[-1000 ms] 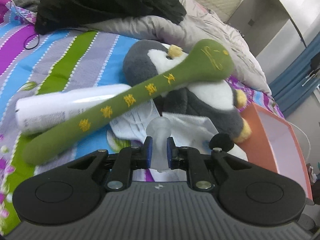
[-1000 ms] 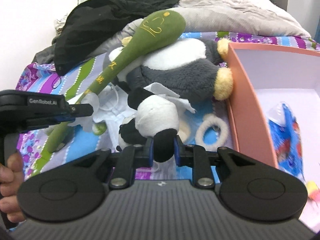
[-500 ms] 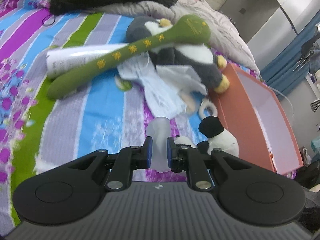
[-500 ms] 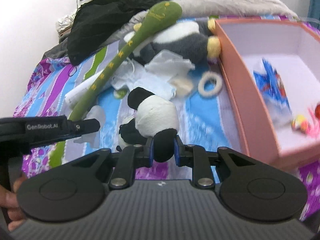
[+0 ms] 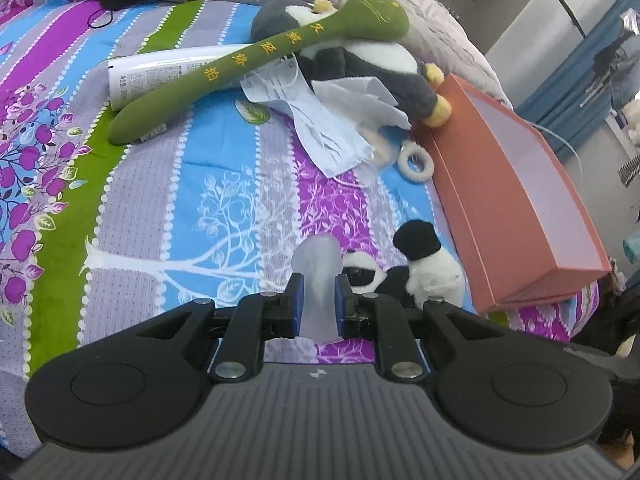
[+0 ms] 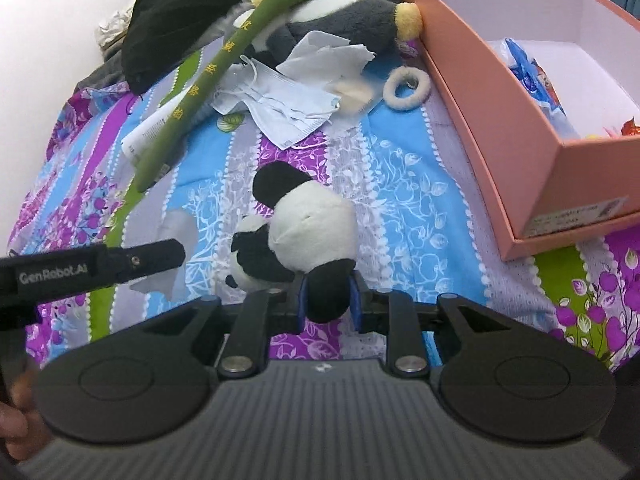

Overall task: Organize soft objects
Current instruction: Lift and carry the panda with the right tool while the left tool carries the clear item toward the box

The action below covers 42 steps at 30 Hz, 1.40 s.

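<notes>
My left gripper (image 5: 317, 306) is shut on a translucent white soft piece (image 5: 318, 264), held above the bedspread; the piece also shows in the right wrist view (image 6: 176, 236). My right gripper (image 6: 327, 304) is shut on the black leg of a small panda plush (image 6: 308, 236), which also shows in the left wrist view (image 5: 424, 264). The orange box (image 6: 516, 120) lies to the right with a blue packet (image 6: 532, 76) inside. Farther back lie a green plush stick (image 5: 260, 56), a grey penguin plush (image 5: 360, 56), face masks (image 5: 320, 120) and a white hair tie (image 5: 418, 162).
A white tube (image 5: 168, 72) lies under the green stick. Black clothing (image 6: 192, 12) and a grey quilt (image 5: 432, 20) are piled at the bed's far end. The striped floral bedspread (image 5: 200, 200) stretches between the grippers and the pile.
Both grippers have pulled back and up from the pile, each keeping its hold. The panda plush and the translucent piece came with them. The orange box now sits closer to the right gripper.
</notes>
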### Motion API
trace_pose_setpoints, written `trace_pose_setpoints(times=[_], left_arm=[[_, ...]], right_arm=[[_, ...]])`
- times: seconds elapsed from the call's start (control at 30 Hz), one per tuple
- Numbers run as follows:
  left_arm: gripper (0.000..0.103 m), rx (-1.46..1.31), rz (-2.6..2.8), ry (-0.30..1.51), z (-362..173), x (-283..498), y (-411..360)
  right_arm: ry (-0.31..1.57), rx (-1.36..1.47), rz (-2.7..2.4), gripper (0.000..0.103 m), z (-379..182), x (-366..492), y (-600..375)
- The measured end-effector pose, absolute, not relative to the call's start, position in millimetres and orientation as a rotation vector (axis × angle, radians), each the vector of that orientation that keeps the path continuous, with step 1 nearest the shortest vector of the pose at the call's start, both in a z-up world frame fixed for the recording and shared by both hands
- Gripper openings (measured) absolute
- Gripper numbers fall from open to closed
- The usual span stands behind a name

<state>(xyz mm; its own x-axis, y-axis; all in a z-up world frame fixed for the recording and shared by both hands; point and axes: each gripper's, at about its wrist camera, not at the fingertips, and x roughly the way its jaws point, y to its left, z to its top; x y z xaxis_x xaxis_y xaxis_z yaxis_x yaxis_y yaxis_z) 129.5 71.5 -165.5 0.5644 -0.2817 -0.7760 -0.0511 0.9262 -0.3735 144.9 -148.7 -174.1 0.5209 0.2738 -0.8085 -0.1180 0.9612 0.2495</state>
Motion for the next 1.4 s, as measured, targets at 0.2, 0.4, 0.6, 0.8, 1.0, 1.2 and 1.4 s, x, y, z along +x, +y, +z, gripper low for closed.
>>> trace_pose_setpoints(times=[0.2,0.4,0.6,0.8,1.0,1.2,1.4], left_arm=[[0.019,-0.341,-0.152,0.991,-170.2,126.7,62.2],[0.019,-0.341,-0.148,0.986,-165.7,128.3,61.5],[0.019,-0.345,-0.137,0.983,-162.9,125.5,60.1],[0.019,-0.337,-0.118,0.969,-161.8,123.8,59.7],[0.019,-0.347,-0.108,0.966,-164.8,123.0,63.1],[0.019,-0.371,-0.097,0.957,-165.6,123.5,68.3],[0.019,-0.384,-0.085,0.949,-165.8,123.0,73.2]], right_arm=[[0.994,0.167,0.237,0.027,-176.7,138.8,-151.2],[0.972,0.139,0.230,0.046,-172.3,139.8,-156.5],[0.925,0.066,0.264,0.057,-162.8,135.8,-155.4],[0.868,-0.064,0.296,0.061,-151.6,139.0,-151.3],[0.820,-0.228,0.395,0.061,-143.8,144.8,-136.3],[0.879,-0.406,0.541,0.061,-154.7,151.6,-109.9],[0.916,-0.529,0.583,0.061,-177.1,157.0,-93.6]])
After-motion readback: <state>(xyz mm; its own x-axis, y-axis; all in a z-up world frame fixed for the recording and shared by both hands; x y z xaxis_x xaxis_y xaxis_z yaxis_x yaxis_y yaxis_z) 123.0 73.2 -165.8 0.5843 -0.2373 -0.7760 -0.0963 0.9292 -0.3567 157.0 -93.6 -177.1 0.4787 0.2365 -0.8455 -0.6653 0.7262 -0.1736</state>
